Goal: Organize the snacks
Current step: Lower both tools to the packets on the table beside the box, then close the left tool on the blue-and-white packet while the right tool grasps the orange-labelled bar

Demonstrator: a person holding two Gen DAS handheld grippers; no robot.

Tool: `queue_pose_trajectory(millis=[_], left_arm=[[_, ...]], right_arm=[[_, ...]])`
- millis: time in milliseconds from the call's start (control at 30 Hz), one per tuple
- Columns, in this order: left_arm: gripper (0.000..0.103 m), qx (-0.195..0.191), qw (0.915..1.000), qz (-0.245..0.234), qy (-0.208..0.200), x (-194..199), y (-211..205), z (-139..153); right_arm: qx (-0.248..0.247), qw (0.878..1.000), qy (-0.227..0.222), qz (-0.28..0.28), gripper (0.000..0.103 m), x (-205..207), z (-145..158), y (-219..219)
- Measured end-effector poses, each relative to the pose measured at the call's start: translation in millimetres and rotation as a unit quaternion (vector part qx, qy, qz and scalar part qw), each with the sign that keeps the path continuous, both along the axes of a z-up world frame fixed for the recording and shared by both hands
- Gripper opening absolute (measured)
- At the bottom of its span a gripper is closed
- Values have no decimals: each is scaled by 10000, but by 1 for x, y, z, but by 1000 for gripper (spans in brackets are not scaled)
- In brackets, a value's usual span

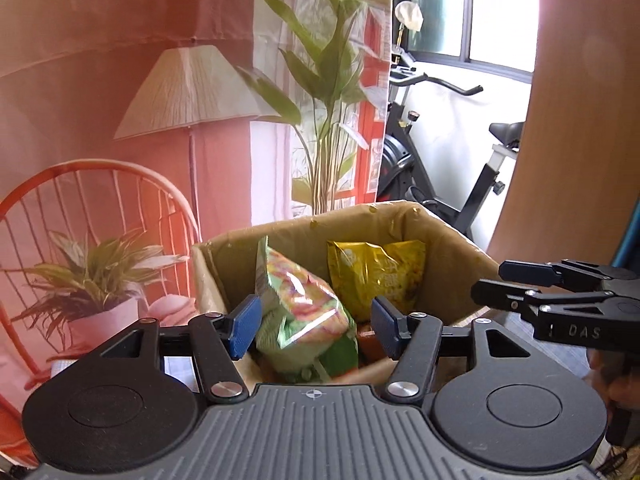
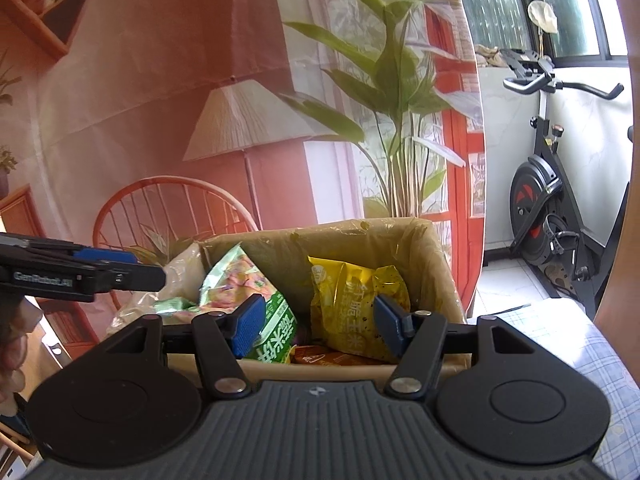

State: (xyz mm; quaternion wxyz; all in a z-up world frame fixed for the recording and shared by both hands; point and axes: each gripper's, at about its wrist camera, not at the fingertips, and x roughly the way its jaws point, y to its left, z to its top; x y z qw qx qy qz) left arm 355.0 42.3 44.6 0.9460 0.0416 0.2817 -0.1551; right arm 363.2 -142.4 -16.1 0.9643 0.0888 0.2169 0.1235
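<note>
Snacks sat inside cardboard box (image 1: 452, 248): green packet (image 1: 298, 308) leaning left, yellow packet (image 1: 376, 276) upright beside it, orange packet (image 2: 328, 358) low underneath. Left claw (image 1: 316, 326) stood apart, nothing clamped, green packet just beyond pads. Right claw (image 2: 320, 328) apart, empty. Judged step: packet deposited. Next move called for pulling clear of box rim and finding another loose snack; none in view.

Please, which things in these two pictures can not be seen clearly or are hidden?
- Box bottom: both views, hidden by the bags and the gripper bodies.
- Orange packet: right wrist view, mostly under the yellow bag; its print is unreadable.
- Green bag: left wrist view, lower end behind the gripper body.
- Pale bag left of the box: right wrist view, partly behind the left gripper.
</note>
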Motion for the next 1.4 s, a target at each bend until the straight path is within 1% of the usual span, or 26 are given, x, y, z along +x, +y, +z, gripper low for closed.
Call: queue_pose_trajectory(millis=[167,333,467,533,667,733,833,933,1067,1133,1300,1333,1400], left_arm=[[66,30,10000,-25,-60,-27,19,1],[67,-17,9999,100,-72,-48,43,-13],[68,-236,9993,286,93,-58,58,-39],[73,-368,9982,419,203,-59,65,-54],[77,-513,9956,703,360,-60,72,-85],[81,-540,9939,858,441,-60,74,-100],[83,-506,9924,989,522,-62,74,-121],[83,-450,9927,938,611,-64,70,-138],[83,-185,9941,887,596,-67,63,-151],[83,-104,9942,878,618,-67,61,-154],[83,-126,9929,916,753,-71,63,-164],[84,-123,9926,918,780,-71,63,-166],[84,-113,9922,912,840,-72,64,-170]], right_arm=[[15,9999,-157,34,63,-27,-2,-3],[-13,9998,-212,9,63,-50,-17,-5],[-22,9999,-119,-44,63,-61,-38,-6],[-78,9999,-20,-81,63,-63,-51,-6],[-244,9993,219,-193,63,-65,-82,-4],[-354,9986,331,-204,63,-65,-99,0],[-326,9979,531,-164,63,-66,-124,4],[-389,9967,697,-153,63,-65,-146,9],[-629,9946,818,-53,63,-63,-169,18],[-669,9941,850,35,63,-63,-178,21],[-677,9933,934,3,62,-57,-193,22],[-693,9931,942,-9,59,-58,-195,22],[-682,9927,994,25,58,-58,-201,22]])
